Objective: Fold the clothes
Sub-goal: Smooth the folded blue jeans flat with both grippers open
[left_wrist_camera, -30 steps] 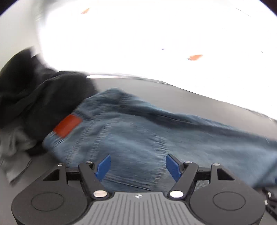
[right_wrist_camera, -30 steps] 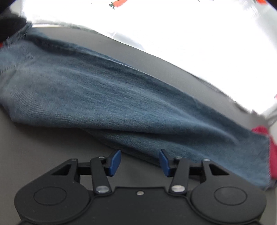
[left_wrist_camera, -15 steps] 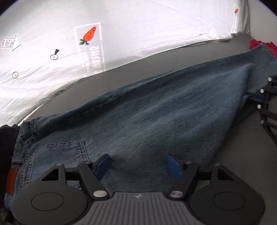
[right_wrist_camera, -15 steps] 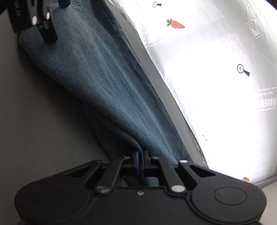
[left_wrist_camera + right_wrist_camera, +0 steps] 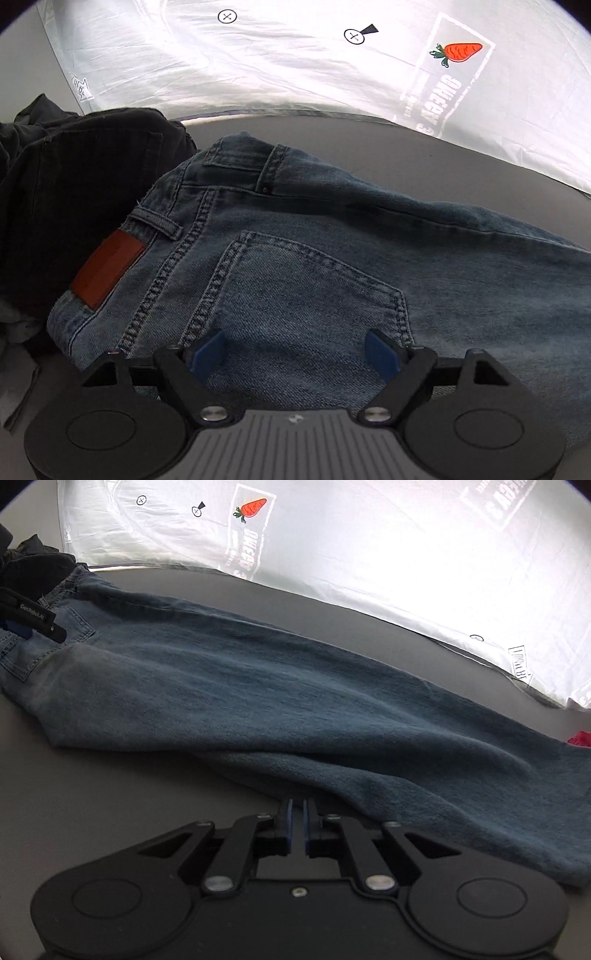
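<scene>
Over at the far left, a heap of dark clothing (image 5: 74, 192) sits bunched on the grey table (image 5: 92, 786), and the waistband end of the blue jeans (image 5: 314, 266) butts right up against it. There's the red-brown patch (image 5: 109, 271) on the waistband, a belt loop just beside it, and the back pocket (image 5: 303, 295) facing up.

The left gripper (image 5: 295, 352) hangs right over that pocket, blue pads set wide apart and the jaws opening as we watch; denim lies below the gap but nothing is pinched between the pads. In the right wrist view you can pick out that same gripper as a black finger with a blue pad at the left edge, over the pocket area.

Moving right, the jeans stretch long across the table, one leg laid over the other, lying fairly flat with soft ridges, and the hem end reaches towards the right edge. Behind them, along the far side, a bright white sheet (image 5: 369, 554) printed with a carrot (image 5: 253, 507) runs the whole width.

Near the middle-right, the right gripper (image 5: 295, 825) has its pads drawn almost together, only a sliver of gap showing, with the tips at the near edge of the lower leg. Whether cloth is caught in there, I can't tell. A scrap of red fabric (image 5: 580, 738) peeks out at the far right.
</scene>
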{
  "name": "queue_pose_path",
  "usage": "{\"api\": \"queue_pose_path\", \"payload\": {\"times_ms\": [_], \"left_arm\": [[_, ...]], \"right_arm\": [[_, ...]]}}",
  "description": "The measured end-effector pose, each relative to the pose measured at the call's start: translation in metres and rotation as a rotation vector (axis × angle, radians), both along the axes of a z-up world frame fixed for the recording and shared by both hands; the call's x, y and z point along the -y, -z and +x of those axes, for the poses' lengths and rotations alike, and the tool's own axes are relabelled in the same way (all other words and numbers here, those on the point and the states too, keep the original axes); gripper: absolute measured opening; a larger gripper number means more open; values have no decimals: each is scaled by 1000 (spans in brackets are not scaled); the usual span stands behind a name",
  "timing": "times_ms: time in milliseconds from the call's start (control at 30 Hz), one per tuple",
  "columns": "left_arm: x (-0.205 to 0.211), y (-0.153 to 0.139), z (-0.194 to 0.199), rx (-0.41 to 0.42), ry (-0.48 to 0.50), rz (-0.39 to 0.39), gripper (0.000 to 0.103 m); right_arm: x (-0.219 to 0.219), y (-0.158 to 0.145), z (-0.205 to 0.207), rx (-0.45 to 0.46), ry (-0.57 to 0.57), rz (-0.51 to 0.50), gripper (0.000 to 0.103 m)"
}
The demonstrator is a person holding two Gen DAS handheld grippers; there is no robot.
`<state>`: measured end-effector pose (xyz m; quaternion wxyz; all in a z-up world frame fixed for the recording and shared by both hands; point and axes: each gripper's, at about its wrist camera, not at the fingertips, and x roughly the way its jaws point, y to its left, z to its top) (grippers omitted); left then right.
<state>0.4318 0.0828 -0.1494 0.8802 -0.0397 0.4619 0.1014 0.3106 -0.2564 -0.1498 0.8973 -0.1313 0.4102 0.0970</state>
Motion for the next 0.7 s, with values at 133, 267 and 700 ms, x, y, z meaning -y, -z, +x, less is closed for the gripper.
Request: {"api": "queue_pose_path", "payload": {"times_ms": [133, 267, 700], "left_arm": [[-1, 4, 0, 0, -8, -15, 85], [-1, 7, 2, -9, -3, -20, 90], [-16, 10, 17, -57, 2, -94, 98]], "right_arm": [[-16, 8, 12, -47, -44, 45, 15], [-25, 9, 23, -37, -91, 49, 32], [-43, 2, 70, -118, -270, 322, 56]]}}
